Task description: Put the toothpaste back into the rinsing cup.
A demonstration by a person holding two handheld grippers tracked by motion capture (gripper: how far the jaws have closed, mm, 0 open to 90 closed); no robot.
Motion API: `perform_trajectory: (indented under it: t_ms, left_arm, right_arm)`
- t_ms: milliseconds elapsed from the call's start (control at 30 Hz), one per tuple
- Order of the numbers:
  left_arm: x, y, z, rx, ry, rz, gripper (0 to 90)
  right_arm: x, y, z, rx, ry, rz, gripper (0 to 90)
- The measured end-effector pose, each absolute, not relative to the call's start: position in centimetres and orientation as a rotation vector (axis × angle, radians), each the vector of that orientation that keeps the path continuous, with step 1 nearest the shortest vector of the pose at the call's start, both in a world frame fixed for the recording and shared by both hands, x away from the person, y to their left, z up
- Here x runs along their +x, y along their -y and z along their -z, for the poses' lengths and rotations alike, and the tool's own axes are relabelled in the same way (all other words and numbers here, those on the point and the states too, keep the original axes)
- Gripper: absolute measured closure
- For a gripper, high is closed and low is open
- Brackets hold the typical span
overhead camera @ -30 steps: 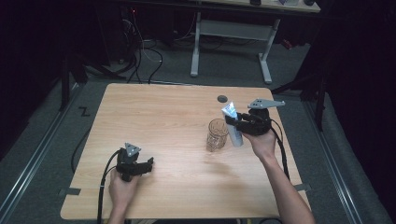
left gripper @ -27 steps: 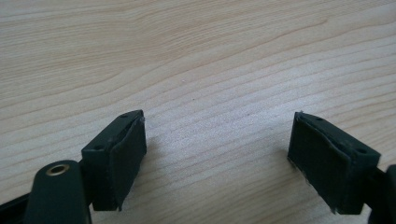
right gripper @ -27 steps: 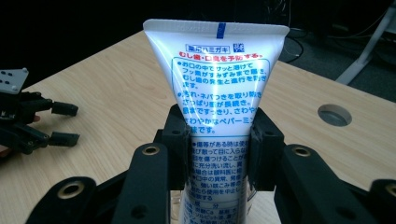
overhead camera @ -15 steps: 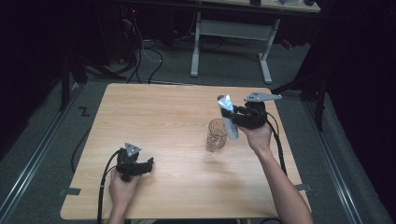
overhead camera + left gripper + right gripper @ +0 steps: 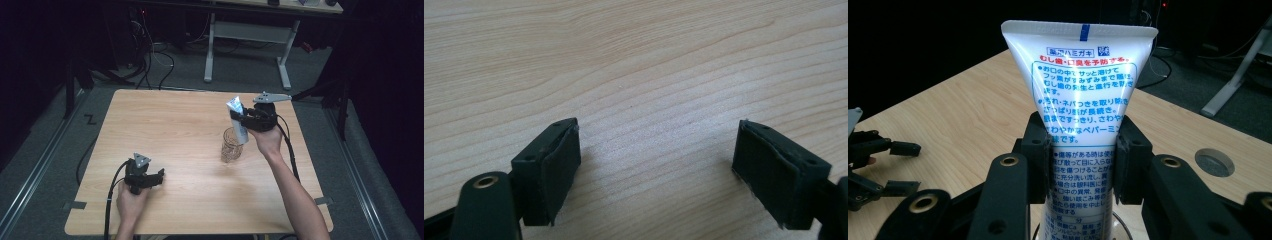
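1. While the left gripper [image 5: 159, 176] sits low on the near-left part of the desk [image 5: 165, 120], the person's left hand [image 5: 131, 202] wraps its body from behind, forearm coming in from the bottom edge.
2. Left jaws stand wide apart in the left gripper view, nothing between the pads [image 5: 560, 167], only bare wood grain underneath.
3. Right gripper [image 5: 243, 118] is held up off the desk on the far-right side, right hand [image 5: 267, 140] under its body, forearm running diagonally up from the bottom right. Grey three-cornered plate sits on top.
4. Right jaws are clamped narrow on a toothpaste tube [image 5: 1079, 95]; both pads press its sides about mid-length.
5. Tube looks: white plastic, flat crimped end up with a short blue mark at the seam, blue-framed block of blue Japanese print, one red line above it. Glossy, with glare down the middle.
6. Tube position: slanted, crimped end up and toward the far-left in the high view, lower end pointing down at the rim of a clear glass [image 5: 231, 145]. Whether the lower end is inside the glass or just above it, can't tell.
7. Glass stands upright on the desk just left of the right hand, textured wall.
8. Round grommet [image 5: 1214, 161] is set in the desk right of the tube in the right gripper view.
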State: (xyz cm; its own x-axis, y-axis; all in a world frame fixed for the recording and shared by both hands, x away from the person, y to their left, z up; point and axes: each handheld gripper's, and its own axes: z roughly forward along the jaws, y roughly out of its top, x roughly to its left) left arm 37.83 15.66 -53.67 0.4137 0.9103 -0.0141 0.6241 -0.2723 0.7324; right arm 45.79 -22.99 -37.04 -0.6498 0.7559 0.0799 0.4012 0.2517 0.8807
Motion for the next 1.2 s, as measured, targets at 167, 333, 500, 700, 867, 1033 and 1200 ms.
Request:
perform_trajectory:
  t_ms: [167,333,500,700,867,1033,1200]
  left_arm:
    - [37.8,-15.7,53.7,2.003,-1.298,-0.55,19.2]
    - [37.8,-15.6,53.7,2.001,-1.299,-0.552,19.2]
    - [37.8,-15.7,53.7,2.004,-1.298,-0.55,19.2]
    - [37.8,-15.7,53.7,2.004,-1.298,-0.55,19.2]
    - [37.8,-15.7,53.7,2.004,-1.298,-0.55,19.2]
    - [37.8,-15.7,53.7,2.004,-1.298,-0.55,19.2]
    - [37.8,-15.7,53.7,2.004,-1.298,-0.55,19.3]
  right_arm:
    - [46.4,23.0,37.6,1.084,-2.161,-1.354,65.9]
    - [46.6,22.7,37.9,1.084,-2.158,-1.336,65.8]
    - [46.8,22.4,38.2,1.076,-2.16,-1.316,65.6]
    - [47.0,22.2,38.5,1.081,-2.169,-1.305,65.5]
    - [47.3,22.1,38.8,1.086,-2.176,-1.296,65.3]
    - [47.5,22.0,39.2,1.1,-2.186,-1.29,65.2]
    - [47.6,21.7,39.3,1.089,-2.199,-1.288,65.2]
